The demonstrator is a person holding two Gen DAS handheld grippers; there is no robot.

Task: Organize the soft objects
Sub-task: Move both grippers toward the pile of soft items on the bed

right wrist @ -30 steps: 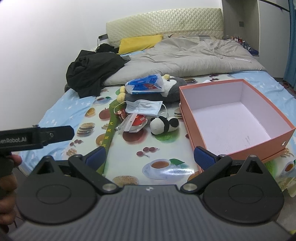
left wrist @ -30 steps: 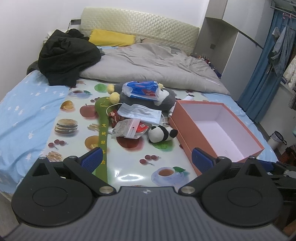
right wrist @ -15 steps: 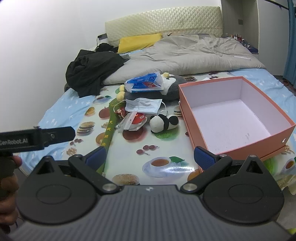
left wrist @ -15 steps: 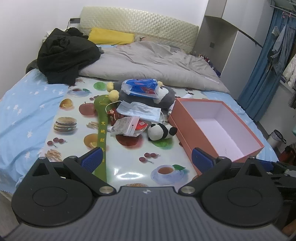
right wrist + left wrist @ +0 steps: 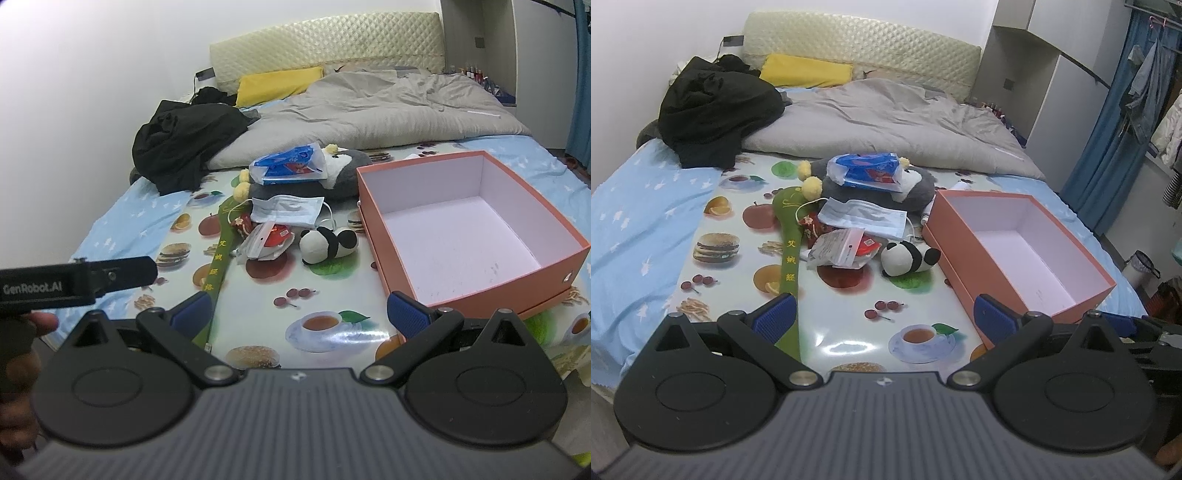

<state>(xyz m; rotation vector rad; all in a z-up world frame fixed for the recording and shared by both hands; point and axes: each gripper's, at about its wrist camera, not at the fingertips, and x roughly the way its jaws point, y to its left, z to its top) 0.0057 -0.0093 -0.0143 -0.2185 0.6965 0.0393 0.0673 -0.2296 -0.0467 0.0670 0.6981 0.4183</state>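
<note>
The panda plush (image 5: 909, 257) lies on its side on the bed's printed mat (image 5: 846, 325), long axis crosswise, white head left, just left of the open orange box (image 5: 1023, 258). Left tongs (image 5: 884, 315) and right tongs (image 5: 300, 312) both gape wide, holding and touching nothing.

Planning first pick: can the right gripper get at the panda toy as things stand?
Probably yes. The right gripper is open and the panda toy lies alone on the mat ahead, apart from the box; nothing lies between.
</note>
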